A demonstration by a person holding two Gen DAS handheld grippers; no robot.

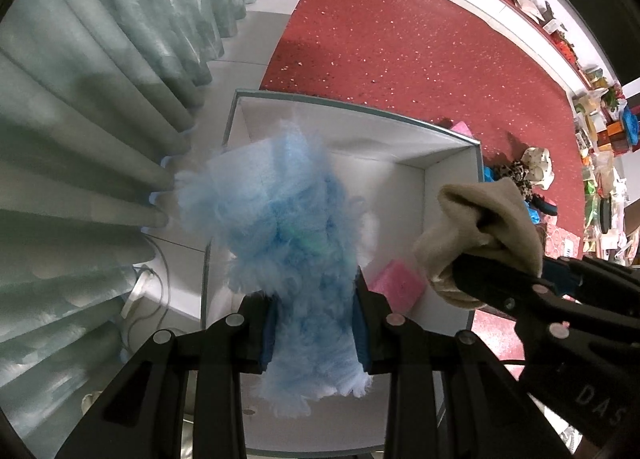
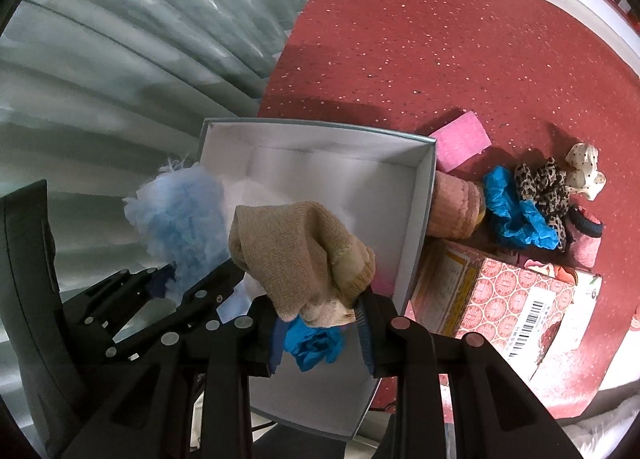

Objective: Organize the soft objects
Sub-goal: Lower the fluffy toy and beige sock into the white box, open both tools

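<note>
my left gripper (image 1: 316, 329) is clamped on a fluffy blue duster (image 1: 280, 227), hanging over the open white box (image 1: 448, 175). my right gripper (image 2: 322, 329) is pinching a beige knit sock (image 2: 296, 251) with a bit of blue plastic (image 2: 314, 343) between the pads, also above the box. a pink sponge (image 1: 396, 285) lies inside. on the red carpet (image 2: 420, 39) beside the box: a blue glove (image 2: 516, 211) and a leopard scrunchie (image 2: 540, 183). readable text: "das" on the right gripper body, a barcode on the red patterned carton (image 2: 508, 303).
</note>
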